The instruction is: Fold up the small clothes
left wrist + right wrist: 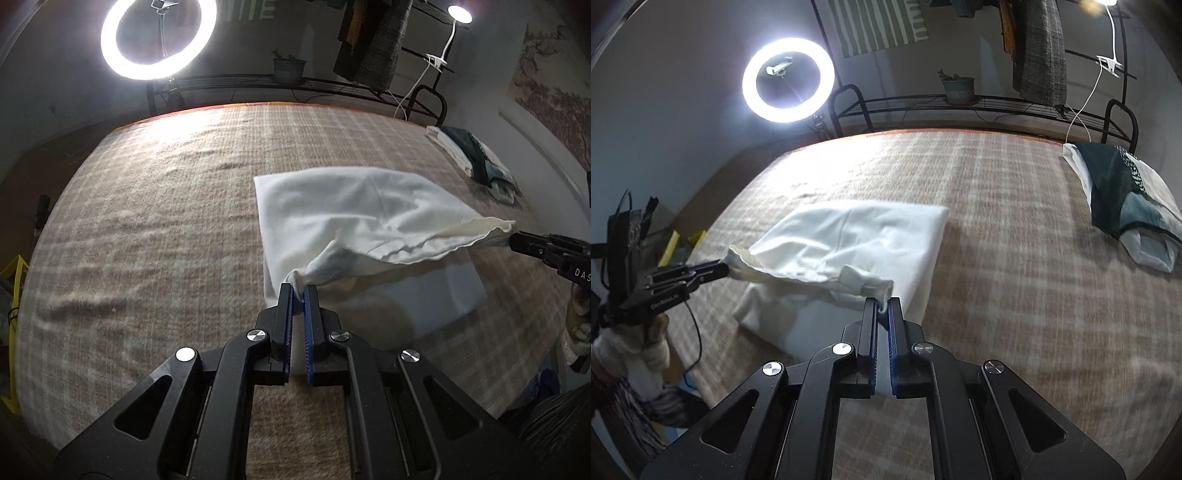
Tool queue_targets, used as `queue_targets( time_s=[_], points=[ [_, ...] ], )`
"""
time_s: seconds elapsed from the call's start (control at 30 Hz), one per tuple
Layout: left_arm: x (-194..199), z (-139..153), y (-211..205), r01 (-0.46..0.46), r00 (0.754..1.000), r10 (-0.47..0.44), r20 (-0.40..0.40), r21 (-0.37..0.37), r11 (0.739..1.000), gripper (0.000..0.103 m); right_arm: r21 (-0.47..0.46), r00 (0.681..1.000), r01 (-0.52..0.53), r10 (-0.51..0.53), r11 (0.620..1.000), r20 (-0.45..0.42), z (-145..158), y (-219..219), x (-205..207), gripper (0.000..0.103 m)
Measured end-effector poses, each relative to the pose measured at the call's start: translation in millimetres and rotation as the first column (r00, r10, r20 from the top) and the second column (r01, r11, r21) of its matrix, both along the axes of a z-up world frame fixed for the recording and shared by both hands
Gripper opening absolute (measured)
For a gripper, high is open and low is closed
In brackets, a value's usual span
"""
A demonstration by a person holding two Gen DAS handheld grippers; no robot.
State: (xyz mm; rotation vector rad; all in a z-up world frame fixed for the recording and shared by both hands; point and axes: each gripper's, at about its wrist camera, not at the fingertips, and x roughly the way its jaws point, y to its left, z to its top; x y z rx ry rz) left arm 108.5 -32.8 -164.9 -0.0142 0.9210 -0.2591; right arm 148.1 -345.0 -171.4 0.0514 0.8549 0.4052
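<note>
Meanwhile, from the left wrist view, the left gripper is clenching one near corner of the white garment, lifting that edge off the bed while the right gripper is pinching the other corner. Judging by this, a fold-over toward the far edge is underway.

From the right wrist view, the folded dark clothes are lying well apart, obstructing nothing.

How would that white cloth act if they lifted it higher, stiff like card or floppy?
Probably floppy: the white garment sags and creases between the left gripper and right gripper. It seems light, since small pinches at two corners hold its edge up. Its far part would likely drag along the blanket.
</note>
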Motion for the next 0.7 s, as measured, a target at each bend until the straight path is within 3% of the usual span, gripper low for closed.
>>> queue_targets(
  time_s=[0.17,0.27,0.33,0.37,0.4,0.43,0.47,0.57,0.7],
  points=[
    [-15,-6,11,0.035,0.999,-0.035,-0.033,0.004,0.999,0.003,-0.062,0.999,-0.039,0.040,0.997,0.024,-11,5,-27,0.004],
    [-24,-8,27,0.007,0.998,-0.011,-0.063,-0.058,0.998,0.004,-0.014,0.998,-0.052,0.051,0.999,-0.025,-17,-4,-39,0.004],
    [-21,-12,42,-0.053,0.993,0.037,-0.115,-0.143,0.988,0.004,0.019,0.999,-0.014,0.015,1.000,-0.043,-21,-15,-42,0.006],
    [-18,-14,48,-0.085,0.988,0.060,-0.142,-0.174,0.981,0.011,0.062,0.997,0.016,-0.012,0.998,-0.070,-24,-24,-40,0.010],
    [-15,-18,52,-0.115,0.982,0.081,-0.170,-0.202,0.973,0.017,0.091,0.996,0.036,-0.028,0.995,-0.089,-27,-29,-38,0.021],
    [-11,-22,57,-0.147,0.975,0.101,-0.199,-0.229,0.962,0.029,0.124,0.992,0.068,-0.053,0.990,-0.116,-31,-35,-34,0.027],
    [-7,-26,60,-0.176,0.967,0.116,-0.226,-0.263,0.949,0.034,0.154,0.986,0.106,-0.084,0.982,-0.143,-35,-41,-29,0.035],
    [2,-35,59,-0.203,0.953,0.110,-0.282,-0.326,0.923,0.034,0.249,0.970,0.172,-0.120,0.953,-0.212,-46,-52,-15,0.035],
    [13,-42,45,-0.195,0.947,0.092,-0.307,-0.325,0.925,0.034,0.280,0.953,0.207,-0.128,0.937,-0.276,-57,-50,0,0.035]
  ],
)
